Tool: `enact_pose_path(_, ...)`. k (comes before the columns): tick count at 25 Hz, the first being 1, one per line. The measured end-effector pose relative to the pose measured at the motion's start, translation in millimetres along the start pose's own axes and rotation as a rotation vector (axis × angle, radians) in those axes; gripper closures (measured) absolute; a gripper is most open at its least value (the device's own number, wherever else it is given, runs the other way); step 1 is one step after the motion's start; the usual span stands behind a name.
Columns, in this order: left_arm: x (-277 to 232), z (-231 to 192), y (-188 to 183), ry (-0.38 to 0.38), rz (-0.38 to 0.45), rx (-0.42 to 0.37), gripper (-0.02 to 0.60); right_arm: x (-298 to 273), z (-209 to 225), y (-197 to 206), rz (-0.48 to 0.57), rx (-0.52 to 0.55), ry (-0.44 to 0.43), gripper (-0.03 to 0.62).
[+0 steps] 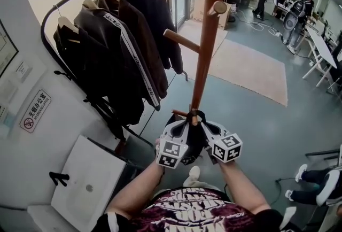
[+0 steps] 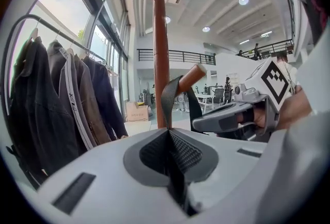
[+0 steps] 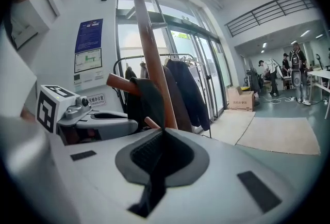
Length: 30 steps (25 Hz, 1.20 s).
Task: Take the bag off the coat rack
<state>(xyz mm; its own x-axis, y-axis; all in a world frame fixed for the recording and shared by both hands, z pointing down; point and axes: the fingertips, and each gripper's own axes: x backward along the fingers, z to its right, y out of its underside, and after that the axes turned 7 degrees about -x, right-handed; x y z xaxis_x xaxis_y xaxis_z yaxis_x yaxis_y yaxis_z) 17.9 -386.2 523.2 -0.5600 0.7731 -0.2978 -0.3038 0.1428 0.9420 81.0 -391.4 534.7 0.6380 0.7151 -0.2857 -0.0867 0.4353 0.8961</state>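
Both clamped: your left gripper [image 2: 169, 135] and right gripper [image 3: 162, 132] each pinch a strap [image 2: 168, 98] of the black bag [image 1: 190, 143], which hangs on a low peg [image 2: 192, 76] of the coat rack [image 1: 206, 49]. Grip done; lifting it off the peg remains.

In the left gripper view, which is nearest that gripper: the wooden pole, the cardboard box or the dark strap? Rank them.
1. The dark strap, pinched in the left gripper's jaws.
2. The wooden pole, just behind, centre.
3. The cardboard box, far back, left of the pole.
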Motion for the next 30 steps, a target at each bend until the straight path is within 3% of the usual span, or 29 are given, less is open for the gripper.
enact_pose_path(16, 78, 7, -71, -0.012, 0.131, 0.017, 0.574, 57, -67, -52, 0.09, 0.065, -0.105, 0.585)
enact_pose_path(22, 120, 16, -89, 0.01, 0.17, 0.009, 0.574, 86, -103, -60, 0.115, 0.07, -0.152, 0.585)
enact_pose_path(30, 159, 41, -95, 0.06, 0.185, -0.014, 0.574, 123, -137, -50, 0.123, 0.102, -0.145, 0.585)
